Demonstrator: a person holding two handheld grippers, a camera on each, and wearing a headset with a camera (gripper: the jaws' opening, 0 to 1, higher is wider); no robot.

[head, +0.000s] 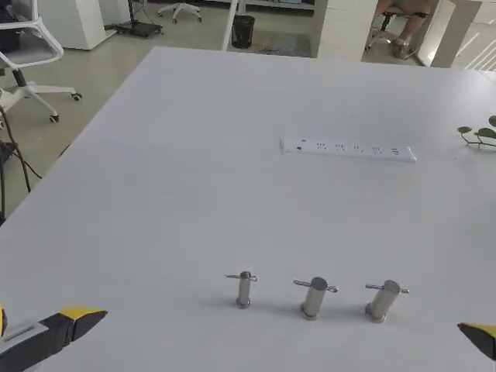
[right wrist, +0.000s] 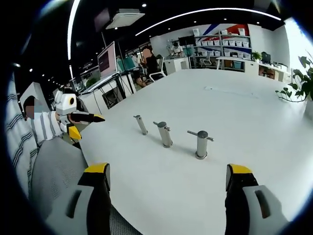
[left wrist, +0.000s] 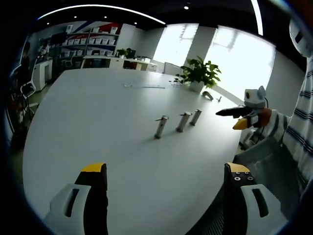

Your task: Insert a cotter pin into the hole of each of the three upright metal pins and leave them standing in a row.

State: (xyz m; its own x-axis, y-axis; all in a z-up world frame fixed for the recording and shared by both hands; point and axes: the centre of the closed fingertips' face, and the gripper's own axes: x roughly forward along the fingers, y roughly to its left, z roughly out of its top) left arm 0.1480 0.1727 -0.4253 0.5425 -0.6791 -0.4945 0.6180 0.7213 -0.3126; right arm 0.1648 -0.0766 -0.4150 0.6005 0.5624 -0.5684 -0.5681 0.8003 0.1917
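The broad white rectangular table (head: pixel 194 155) took up most of the head view, its top bare around the work. Off its far-left corner stood a white mesh-backed office chair on castors (head: pixel 27 46). Past the far edge stood a small black waste bin (head: pixel 242 31), its contents too distant to make out.

The left gripper view added what the head view cut off. It showed wall shelving with rows of white storage boxes (left wrist: pixel 93 41), contents unreadable. It also showed a leafy green plant in a pale pot (left wrist: pixel 199 73) at the table's far side, of which the head view caught a few leaves at its right edge. A long white power strip (head: pixel 349 149) lay flat on the table, well beyond the pins.

The left gripper (left wrist: pixel 165 171), black with yellow tips, was held by the table's near edge with its jaws spread wide, gripping nothing. The right gripper (right wrist: pixel 167 170) was held likewise, jaws wide apart and empty. Each gripper view showed the other tool off to one side, close to a striped sleeve (left wrist: pixel 303 122).

The three short upright steel pins (head: pixel 314 297) stood in a row towards the near edge of the table. They were apart from one another, between the two grippers and well clear of both, with bare tabletop in front of them. A thin wire cotter pin (head: pixel 403 291) crossed the head of each. This was plain in the head view and on the nearest pin in the right gripper view, but too small to tell in the left gripper view.
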